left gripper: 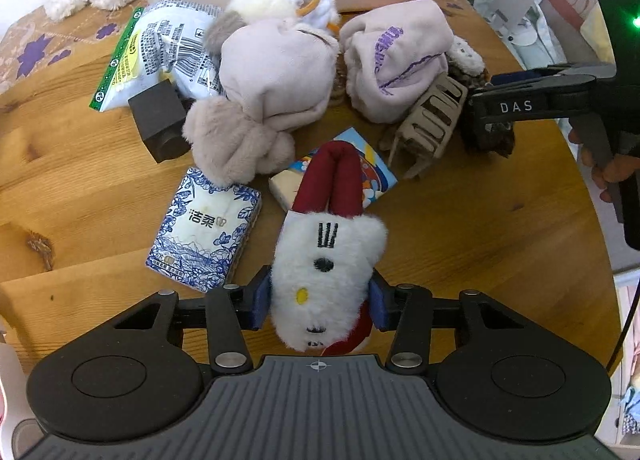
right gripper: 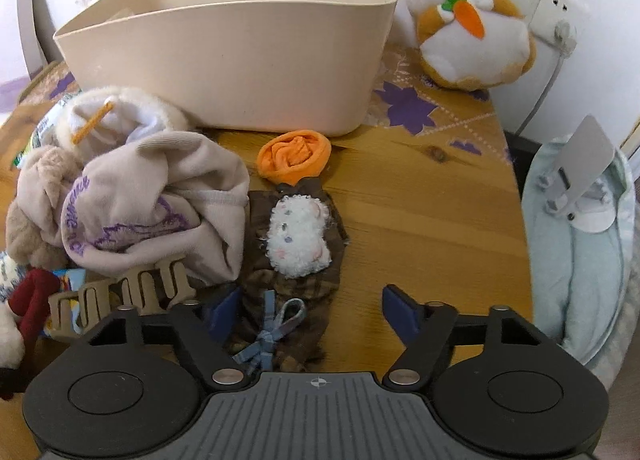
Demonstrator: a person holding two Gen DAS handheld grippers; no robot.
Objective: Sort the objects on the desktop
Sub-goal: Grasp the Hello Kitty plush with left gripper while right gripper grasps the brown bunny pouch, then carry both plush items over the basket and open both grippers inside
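Left gripper (left gripper: pixel 320 302) fingers pinch white fluffy cat plush with red legs (left gripper: pixel 326 260). Right gripper (right gripper: pixel 312 314) fingers spread astride brown plaid pouch (right gripper: pixel 294 260); bare wooden worktop (right gripper: pixel 420 211) to its right up to the rounded edge.

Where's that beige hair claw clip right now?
In the left wrist view the hair claw clip lies on the wooden table, right of centre, against the lilac embroidered cloth, with the right gripper just beside it.

White plush toy (left gripper: pixel 326 280), red legs, lying on table clutter.
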